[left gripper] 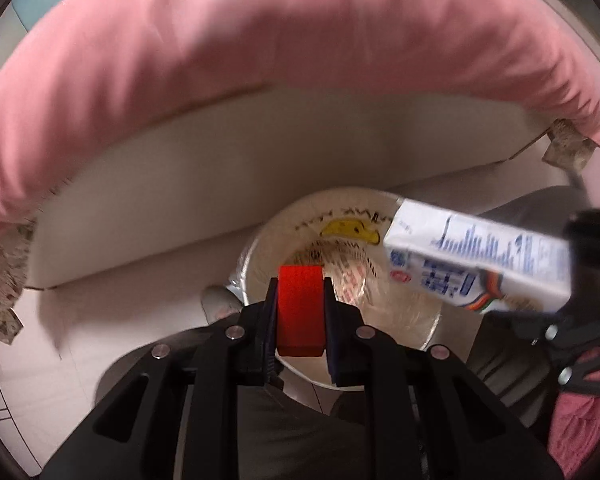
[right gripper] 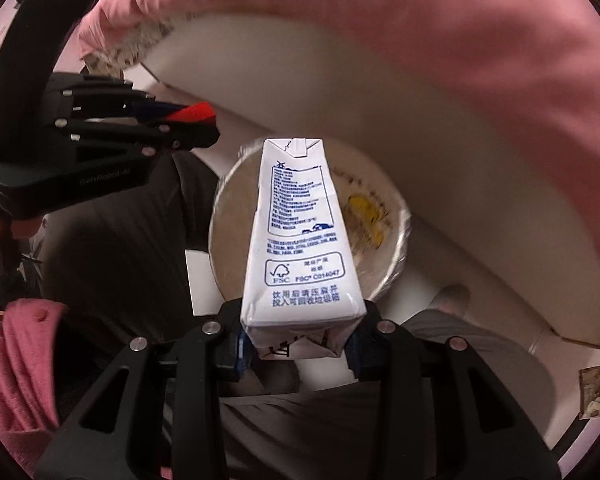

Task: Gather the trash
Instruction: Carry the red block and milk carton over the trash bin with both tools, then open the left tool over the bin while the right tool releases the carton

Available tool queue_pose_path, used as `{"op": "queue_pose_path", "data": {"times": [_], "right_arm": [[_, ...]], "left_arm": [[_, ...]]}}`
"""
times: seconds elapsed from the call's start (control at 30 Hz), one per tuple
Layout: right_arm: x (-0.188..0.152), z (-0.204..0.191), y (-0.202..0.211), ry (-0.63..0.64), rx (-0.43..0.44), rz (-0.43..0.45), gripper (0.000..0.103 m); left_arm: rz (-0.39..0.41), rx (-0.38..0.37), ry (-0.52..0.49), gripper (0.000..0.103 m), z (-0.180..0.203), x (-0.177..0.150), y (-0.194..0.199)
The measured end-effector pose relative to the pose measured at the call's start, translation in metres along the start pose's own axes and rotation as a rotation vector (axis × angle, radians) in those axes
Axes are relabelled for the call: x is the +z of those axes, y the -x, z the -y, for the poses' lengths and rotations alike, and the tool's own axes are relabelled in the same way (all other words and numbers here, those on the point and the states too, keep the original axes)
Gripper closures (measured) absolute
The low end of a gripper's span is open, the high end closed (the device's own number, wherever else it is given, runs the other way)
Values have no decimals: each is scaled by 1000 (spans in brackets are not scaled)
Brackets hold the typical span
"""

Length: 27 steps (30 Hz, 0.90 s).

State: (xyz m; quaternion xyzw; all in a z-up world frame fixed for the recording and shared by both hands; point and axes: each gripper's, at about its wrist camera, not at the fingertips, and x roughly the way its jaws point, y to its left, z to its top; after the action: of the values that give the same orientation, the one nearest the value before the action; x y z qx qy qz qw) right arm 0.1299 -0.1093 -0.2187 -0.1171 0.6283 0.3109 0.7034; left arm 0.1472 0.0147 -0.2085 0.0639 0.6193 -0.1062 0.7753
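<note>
pink bedding (left gripper: pixel 260 40), 12 o'clock, over bed edge. round bin (right gripper: pixel 400 240) on floor, centre. right tool (right gripper: pixel 300 344), pointing steeply down, clenched on milk carton (right gripper: pixel 296 232) above bin. left tool (left gripper: pixel 300 316), steeply down, clenched on red block (left gripper: pixel 301 308).

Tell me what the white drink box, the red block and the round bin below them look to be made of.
Drink box: coated paperboard, smooth, with folded seams, printed text and an FSC mark. Red block: probably matte plastic or foam, flat and uniformly coloured; hard to say which. Round bin: pale rim, lined with thin clear plastic film that shines and wrinkles over it.
</note>
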Motion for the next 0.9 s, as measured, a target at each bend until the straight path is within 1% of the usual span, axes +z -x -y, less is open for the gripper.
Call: {"op": "queue_pose_path", "data": {"times": [0.2,0.3,0.53,0.6,0.73,0.8,0.9], "right_arm": [[8,3,-43,-39,37,-106,65],[15,7,-68,-76,36,-162,66],[21,25,-125,-178,77,-302,65],[24,30,-140,-210,91,-344,65],[29,36,-165,-239,92,-388,65],[30,38,-176,-252,100,-407,65],[32,42,-191,-265,100,-432,65]], "left_arm": [[-88,-36,35,81,-1,5,-41],[-134,-50,48,81,-1,8,-62],[-231,-95,93,81,-7,14,-108],[-266,-111,120,81,-11,12,-121],[-319,-166,173,81,-14,15,-143],[-325,-165,181,81,-15,17,-151],[-355,-174,196,81,-14,17,-162]]}}
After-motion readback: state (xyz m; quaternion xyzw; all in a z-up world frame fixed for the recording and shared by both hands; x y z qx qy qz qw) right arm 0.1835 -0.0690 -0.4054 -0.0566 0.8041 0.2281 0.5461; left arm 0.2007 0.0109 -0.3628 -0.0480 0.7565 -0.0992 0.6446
